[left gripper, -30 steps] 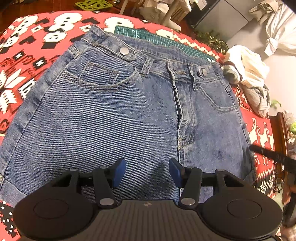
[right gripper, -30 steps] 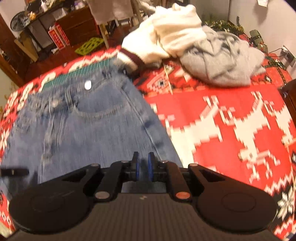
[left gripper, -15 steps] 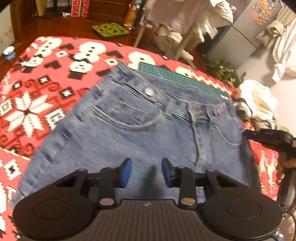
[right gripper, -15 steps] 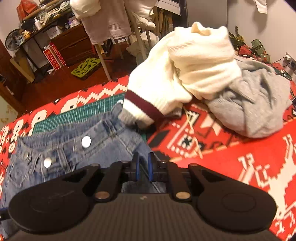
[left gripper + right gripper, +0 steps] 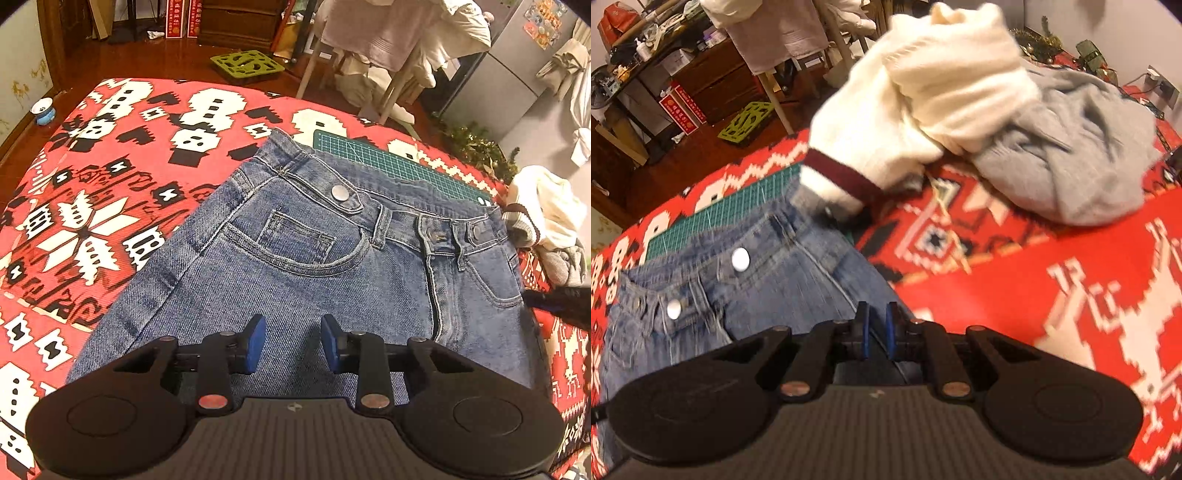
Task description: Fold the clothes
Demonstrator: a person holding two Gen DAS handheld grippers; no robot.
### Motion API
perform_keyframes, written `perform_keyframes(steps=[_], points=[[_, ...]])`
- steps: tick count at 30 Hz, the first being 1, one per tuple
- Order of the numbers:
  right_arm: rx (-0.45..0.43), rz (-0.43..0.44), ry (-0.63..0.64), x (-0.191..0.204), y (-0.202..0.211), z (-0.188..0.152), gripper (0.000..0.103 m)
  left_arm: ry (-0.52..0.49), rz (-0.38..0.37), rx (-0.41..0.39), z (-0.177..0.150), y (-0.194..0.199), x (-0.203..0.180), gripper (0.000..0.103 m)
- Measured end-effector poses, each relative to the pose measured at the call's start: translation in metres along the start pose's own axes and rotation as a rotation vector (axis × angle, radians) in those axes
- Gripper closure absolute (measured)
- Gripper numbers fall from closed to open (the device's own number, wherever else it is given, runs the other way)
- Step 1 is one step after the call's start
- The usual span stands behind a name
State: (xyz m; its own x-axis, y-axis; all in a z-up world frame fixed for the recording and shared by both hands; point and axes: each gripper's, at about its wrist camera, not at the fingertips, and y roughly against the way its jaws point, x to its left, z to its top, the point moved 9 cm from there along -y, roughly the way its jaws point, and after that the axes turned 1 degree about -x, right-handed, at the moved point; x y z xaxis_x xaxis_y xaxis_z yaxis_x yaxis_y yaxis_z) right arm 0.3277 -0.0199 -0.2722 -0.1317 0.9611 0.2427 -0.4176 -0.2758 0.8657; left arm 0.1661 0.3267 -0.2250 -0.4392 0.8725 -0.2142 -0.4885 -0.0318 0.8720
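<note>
Left gripper (image 5: 293, 342) hung with blue pads set wide apart, nothing between them, over the near middle of the denim jeans (image 5: 332, 280). Right gripper (image 5: 876, 332) showed only a narrow gap between its pads, gripping nothing visible, over the jeans' (image 5: 746, 295) right side seam; contact with the cloth couldn't be told. Jeans lay flat, front up, waistband at the far end overlapping a green cutting mat (image 5: 391, 162). Left of the jeans, a broad bare stretch of red patterned blanket (image 5: 110, 192) ran to the bed's far-left edge; right view also showed open red blanket (image 5: 1052, 295) to the right. Far right, a cream sweater (image 5: 942, 85) with a maroon-striped cuff lay piled against a grey garment (image 5: 1082, 155), cuff just touching the waistband corner. No containers holding anything on the bed.
</note>
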Motion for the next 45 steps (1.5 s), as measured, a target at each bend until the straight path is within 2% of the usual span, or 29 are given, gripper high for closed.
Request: perform_keyframes(steps=[8,17,23,33,45], points=[[0.048,-0.007,-0.078,-0.049,0.032,-0.044,0.094,-0.005,-0.008,0.006,-0.002,0.002,-0.002,0.071],[0.100,-0.026,-0.029,-0.068,0.066,-0.091,0.093,-0.015,-0.009,0.016,-0.005,0.001,-0.006,0.071],[0.095,-0.019,-0.051,-0.078,0.078,-0.099,0.093,-0.016,-0.011,0.019,-0.005,0.001,-0.006,0.071],[0.036,0.004,-0.032,-0.054,0.071,-0.067,0.092,-0.014,-0.014,0.019,-0.006,0.000,-0.007,0.071],[-0.079,0.074,0.036,0.032,0.017,0.011,0.092,0.017,-0.016,0.026,-0.004,-0.003,0.000,0.071]])
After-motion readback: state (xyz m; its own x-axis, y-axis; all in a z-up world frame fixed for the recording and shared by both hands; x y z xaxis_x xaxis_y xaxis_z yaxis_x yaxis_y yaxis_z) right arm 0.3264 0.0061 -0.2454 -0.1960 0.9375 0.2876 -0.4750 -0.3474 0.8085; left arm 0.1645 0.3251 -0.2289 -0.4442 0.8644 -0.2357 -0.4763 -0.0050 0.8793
